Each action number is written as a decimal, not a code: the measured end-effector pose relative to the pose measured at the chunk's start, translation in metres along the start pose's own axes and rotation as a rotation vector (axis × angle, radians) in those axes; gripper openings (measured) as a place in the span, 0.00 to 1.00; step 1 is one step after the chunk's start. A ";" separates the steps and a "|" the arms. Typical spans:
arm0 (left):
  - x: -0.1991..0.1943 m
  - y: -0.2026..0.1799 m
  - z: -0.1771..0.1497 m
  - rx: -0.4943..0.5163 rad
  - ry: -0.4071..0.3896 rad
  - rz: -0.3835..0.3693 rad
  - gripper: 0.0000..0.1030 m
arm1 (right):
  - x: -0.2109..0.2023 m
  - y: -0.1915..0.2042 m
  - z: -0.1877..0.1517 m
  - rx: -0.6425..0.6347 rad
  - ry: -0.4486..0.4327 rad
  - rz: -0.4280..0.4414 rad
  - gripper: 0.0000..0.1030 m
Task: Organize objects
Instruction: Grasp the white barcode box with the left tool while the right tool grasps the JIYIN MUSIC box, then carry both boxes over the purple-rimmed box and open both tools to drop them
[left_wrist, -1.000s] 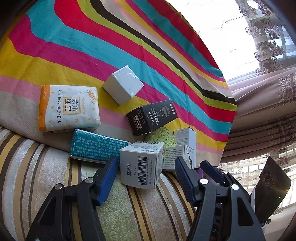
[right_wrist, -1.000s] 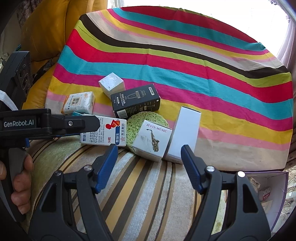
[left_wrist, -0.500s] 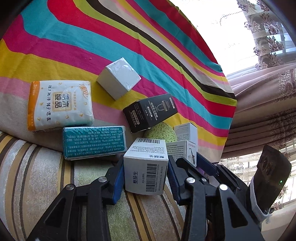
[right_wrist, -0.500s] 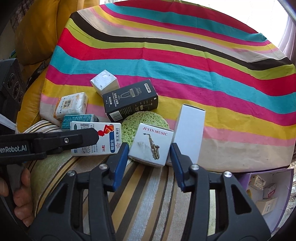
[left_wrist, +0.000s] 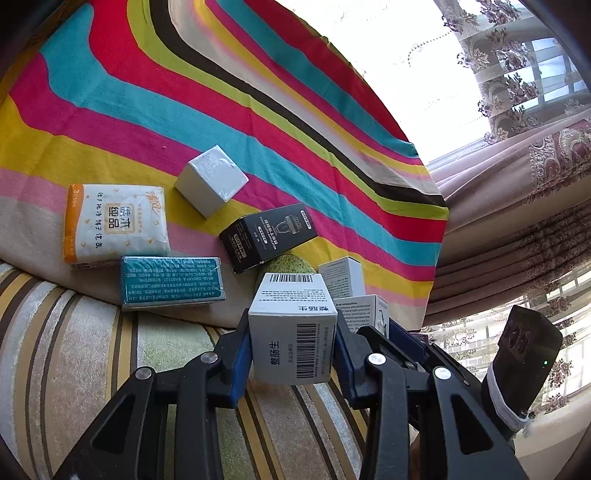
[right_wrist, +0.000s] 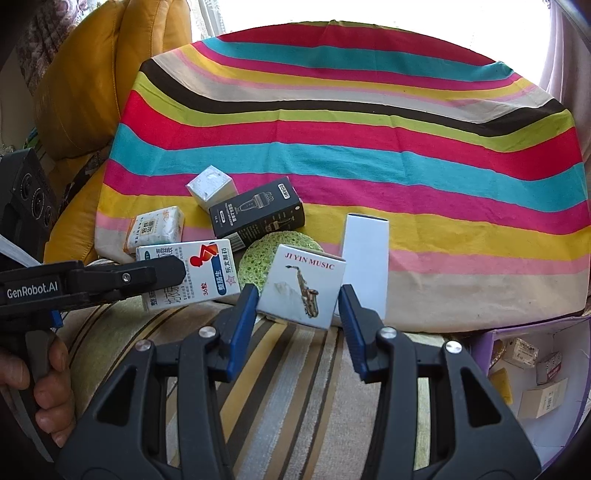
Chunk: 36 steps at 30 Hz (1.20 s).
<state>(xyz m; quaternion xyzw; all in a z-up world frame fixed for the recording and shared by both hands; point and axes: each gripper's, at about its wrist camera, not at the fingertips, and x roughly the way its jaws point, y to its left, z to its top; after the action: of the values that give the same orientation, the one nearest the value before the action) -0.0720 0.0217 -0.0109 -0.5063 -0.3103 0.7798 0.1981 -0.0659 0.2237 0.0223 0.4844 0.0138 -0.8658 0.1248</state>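
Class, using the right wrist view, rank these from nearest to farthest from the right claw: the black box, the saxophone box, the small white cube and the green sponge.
1. Saxophone box: between the open fingers of the right claw.
2. Green sponge: just behind it, to the left.
3. Black box: behind the sponge.
4. White cube: farthest, back left on the striped cloth.

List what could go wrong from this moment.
1. The left hand-held gripper clamps the white medicine box only at its near end; it may pivot or slip.
2. The right hand-held gripper straddles the JI YIN MUSIC box, which leans on the tall white box; closing could topple that.
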 end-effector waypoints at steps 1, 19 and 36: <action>-0.002 -0.003 0.000 0.007 -0.010 -0.002 0.39 | -0.003 -0.002 -0.001 0.004 -0.006 0.001 0.48; 0.014 -0.079 -0.035 0.186 -0.006 -0.054 0.39 | -0.068 -0.052 -0.034 0.117 -0.108 0.010 0.48; 0.067 -0.167 -0.085 0.385 0.136 -0.097 0.39 | -0.131 -0.159 -0.090 0.292 -0.163 -0.151 0.48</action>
<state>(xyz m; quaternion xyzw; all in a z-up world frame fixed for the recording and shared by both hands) -0.0226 0.2090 0.0338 -0.4951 -0.1654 0.7782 0.3492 0.0382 0.4171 0.0692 0.4233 -0.0861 -0.9018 -0.0114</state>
